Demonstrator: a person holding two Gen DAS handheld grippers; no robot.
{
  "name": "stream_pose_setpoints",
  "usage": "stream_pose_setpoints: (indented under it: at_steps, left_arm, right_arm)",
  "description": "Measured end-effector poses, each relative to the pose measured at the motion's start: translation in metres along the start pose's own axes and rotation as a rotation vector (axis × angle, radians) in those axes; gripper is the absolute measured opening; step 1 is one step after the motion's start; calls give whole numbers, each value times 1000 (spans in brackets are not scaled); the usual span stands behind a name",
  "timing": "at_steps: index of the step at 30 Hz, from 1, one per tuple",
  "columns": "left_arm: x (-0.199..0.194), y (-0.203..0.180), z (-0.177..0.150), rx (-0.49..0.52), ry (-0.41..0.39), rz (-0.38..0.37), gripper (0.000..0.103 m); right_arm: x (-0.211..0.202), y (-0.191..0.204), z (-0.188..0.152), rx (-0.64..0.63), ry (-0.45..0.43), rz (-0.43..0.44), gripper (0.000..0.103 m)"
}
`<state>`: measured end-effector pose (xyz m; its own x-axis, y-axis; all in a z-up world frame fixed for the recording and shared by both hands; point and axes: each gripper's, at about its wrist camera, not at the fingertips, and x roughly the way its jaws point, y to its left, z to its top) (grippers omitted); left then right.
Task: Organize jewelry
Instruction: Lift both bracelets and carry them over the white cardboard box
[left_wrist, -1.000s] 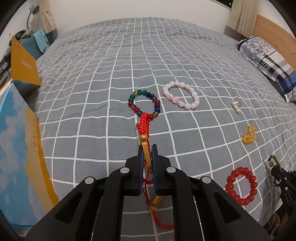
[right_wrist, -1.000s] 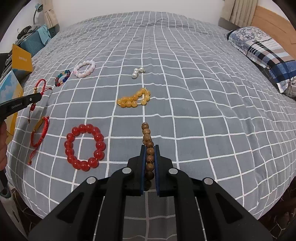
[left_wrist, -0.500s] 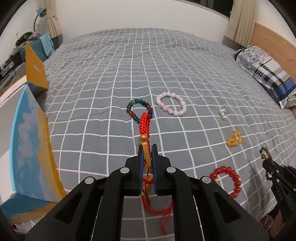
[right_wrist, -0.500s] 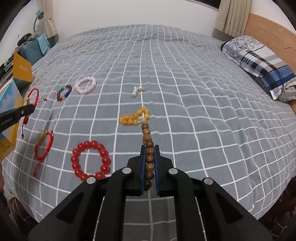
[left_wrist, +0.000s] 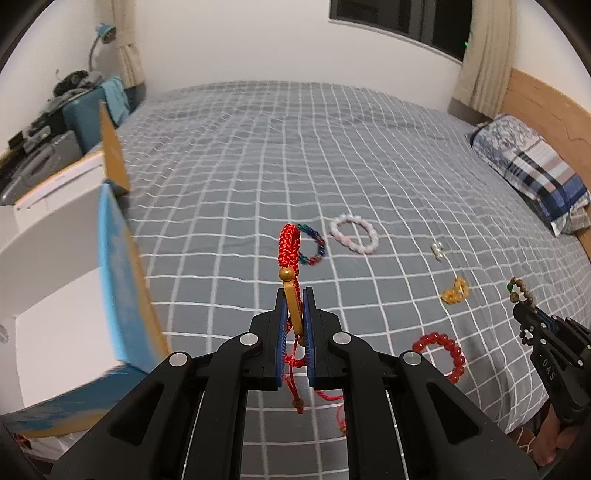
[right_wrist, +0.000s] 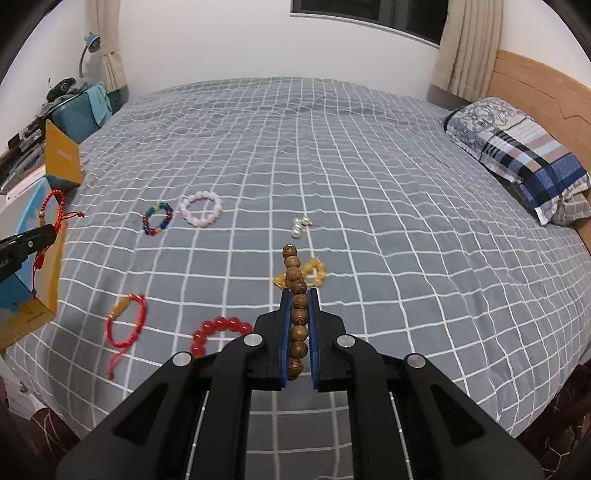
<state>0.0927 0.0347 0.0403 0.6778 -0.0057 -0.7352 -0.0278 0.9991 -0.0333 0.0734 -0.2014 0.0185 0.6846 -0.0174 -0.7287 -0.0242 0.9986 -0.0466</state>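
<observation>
My left gripper (left_wrist: 294, 295) is shut on a red woven cord bracelet (left_wrist: 289, 248) with a gold bead, held up above the grey checked bed; it also shows in the right wrist view (right_wrist: 51, 210). My right gripper (right_wrist: 298, 295) is shut on a brown wooden bead bracelet (right_wrist: 295, 280), which also shows in the left wrist view (left_wrist: 519, 290). On the bed lie a multicoloured bead bracelet (right_wrist: 158, 218), a pink-white bead bracelet (right_wrist: 201, 208), pearl earrings (right_wrist: 300, 226), an amber bead bracelet (right_wrist: 314, 273), a red bead bracelet (right_wrist: 216, 332) and a second red cord bracelet (right_wrist: 125, 321).
An open box with blue and yellow flaps (left_wrist: 110, 266) and white inside stands at the bed's left edge. A plaid pillow (right_wrist: 517, 155) lies by the wooden headboard at the right. Cluttered shelves and a lamp stand at the far left.
Both grippers have risen and pulled back from the bed, each carrying its bracelet. The left gripper has come closer to the open box.
</observation>
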Motion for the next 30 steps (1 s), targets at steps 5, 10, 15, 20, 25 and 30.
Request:
stream_pose_setpoints:
  at_steps: [5, 10, 15, 20, 25, 30]
  left_arm:
    - [-17, 20, 4, -37, -31, 35, 8]
    - [-33, 45, 3, -79, -60, 53, 8]
    - [-49, 72, 4, -111, -83, 84, 8]
    - [-58, 99, 6, -146, -86, 117, 8]
    - [-64, 126, 3, -173, -81, 155, 8]
    - [-72, 161, -6, -218, -76, 199, 8]
  right_arm:
    - [-8, 19, 11, -14, -20, 14, 7]
    - [-16, 45, 24, -60, -64, 18, 7]
    - [-18, 74, 38, -89, -75, 34, 7]
    - [-21, 103, 51, -124, -83, 53, 7]
    - [-29, 138, 63, -157, -100, 91, 7]
    - [-40, 185, 73, -204, -124, 147, 7]
